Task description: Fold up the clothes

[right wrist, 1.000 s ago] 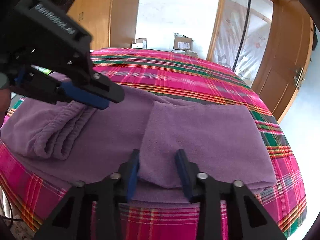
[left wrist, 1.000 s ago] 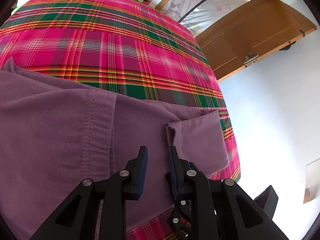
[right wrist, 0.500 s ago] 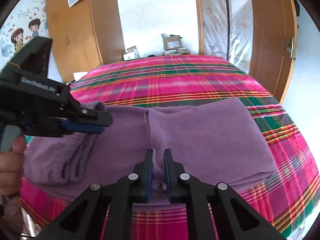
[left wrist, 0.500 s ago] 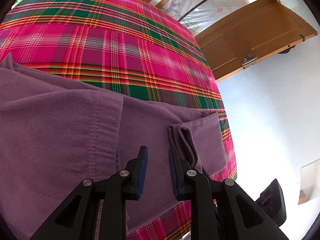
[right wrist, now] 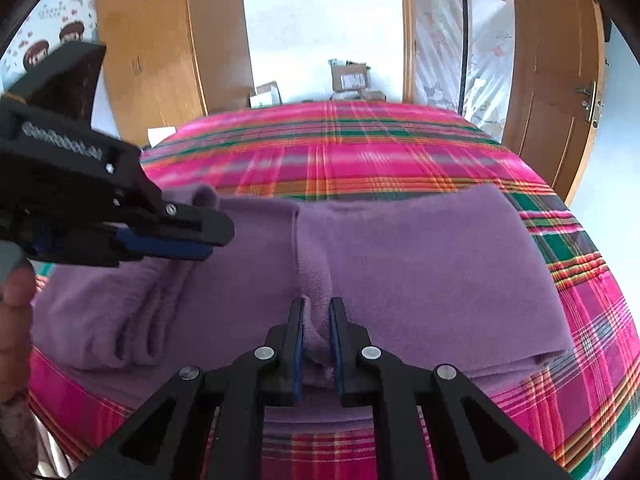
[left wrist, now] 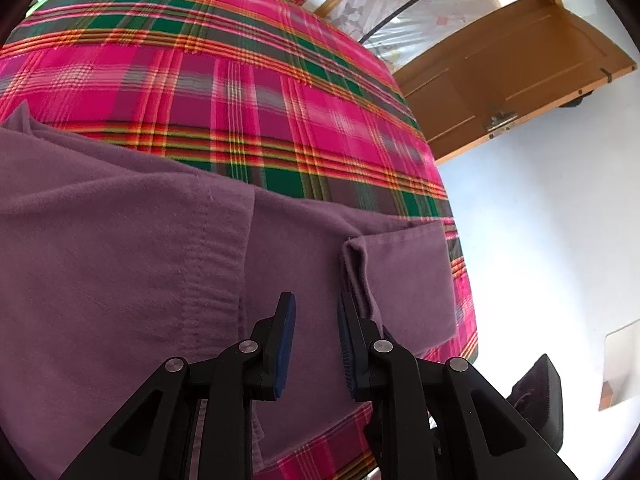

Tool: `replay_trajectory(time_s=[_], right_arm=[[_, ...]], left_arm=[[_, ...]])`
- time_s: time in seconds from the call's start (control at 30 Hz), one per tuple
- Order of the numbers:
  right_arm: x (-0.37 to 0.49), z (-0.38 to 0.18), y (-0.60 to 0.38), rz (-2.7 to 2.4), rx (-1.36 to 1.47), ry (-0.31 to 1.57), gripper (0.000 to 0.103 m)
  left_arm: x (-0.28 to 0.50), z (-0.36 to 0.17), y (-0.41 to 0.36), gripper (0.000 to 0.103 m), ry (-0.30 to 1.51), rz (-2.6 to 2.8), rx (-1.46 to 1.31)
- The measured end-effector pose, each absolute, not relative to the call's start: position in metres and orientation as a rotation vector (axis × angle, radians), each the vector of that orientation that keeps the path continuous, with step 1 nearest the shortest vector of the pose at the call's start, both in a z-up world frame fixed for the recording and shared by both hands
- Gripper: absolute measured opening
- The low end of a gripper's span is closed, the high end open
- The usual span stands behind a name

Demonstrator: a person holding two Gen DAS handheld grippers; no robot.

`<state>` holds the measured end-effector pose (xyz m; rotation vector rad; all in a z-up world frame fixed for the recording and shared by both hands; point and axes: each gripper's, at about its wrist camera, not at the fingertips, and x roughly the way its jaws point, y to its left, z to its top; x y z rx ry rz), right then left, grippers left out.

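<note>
A purple fleece garment (left wrist: 120,260) (right wrist: 420,272) lies across the near part of the bed, its right part folded over into a flat panel. My right gripper (right wrist: 317,304) has a bunched ridge of that panel's left edge pinched between its blue pads, and its jaws are opening slightly. My left gripper (left wrist: 316,300) hovers over the middle of the garment. Its jaws stand a little apart with nothing between them. From the right wrist view it (right wrist: 216,240) sits above the rumpled waistband at the left, held by a hand (right wrist: 16,312).
The bed carries a pink, green and orange plaid cover (left wrist: 240,80) (right wrist: 360,152). Wooden doors (left wrist: 500,72) (right wrist: 560,92) stand to the right, a wardrobe (right wrist: 160,48) at the back left, cardboard boxes (right wrist: 348,76) beyond the bed. White floor lies to the right.
My right gripper went from open around the panel's edge to pinching it, and the fabric has bunched into a ridge. The left gripper has kept its place and opening.
</note>
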<state>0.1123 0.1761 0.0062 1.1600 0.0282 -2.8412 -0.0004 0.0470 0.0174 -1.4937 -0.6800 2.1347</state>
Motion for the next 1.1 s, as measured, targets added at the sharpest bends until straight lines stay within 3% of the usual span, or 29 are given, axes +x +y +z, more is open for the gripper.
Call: replay_trajectory(time_s=[0.13, 0.17, 0.5, 0.57, 0.63, 0.73, 0.93, 1.1], right_arm=[[0.122, 0.003, 0.16, -2.921, 1.125, 0.311, 0.031], [0.125, 0.002, 0.159, -2.915, 1.116, 0.333, 0.031], [0.131, 0.0, 0.164, -2.897, 1.087, 0.311, 0.037], [0.13, 0.0, 0.17, -2.88, 1.093, 0.226, 0.029], [0.129, 0.0, 0.171, -2.871, 1.088, 0.205, 0.014], [0.129, 0.001, 0.17, -2.866, 1.08, 0.18, 0.007], [0.126, 0.013, 0.189, -2.854, 1.063, -0.068, 0.006], [0.123, 0.021, 0.185, -2.833, 1.031, -0.121, 0.006]], left_arm=[[-0.002, 0.016, 0.049, 0.022, -0.679, 2.129, -1.498], [-0.002, 0.016, 0.049, 0.022, -0.68, 2.131, -1.497], [0.0, 0.018, 0.046, 0.022, -0.698, 2.142, -1.49], [0.0, 0.019, 0.045, 0.022, -0.697, 2.142, -1.488], [0.001, 0.018, 0.044, 0.022, -0.701, 2.142, -1.492], [0.003, 0.019, 0.041, 0.022, -0.707, 2.143, -1.49], [0.006, 0.022, 0.038, 0.022, -0.713, 2.159, -1.471], [0.006, 0.02, 0.038, 0.022, -0.719, 2.151, -1.483]])
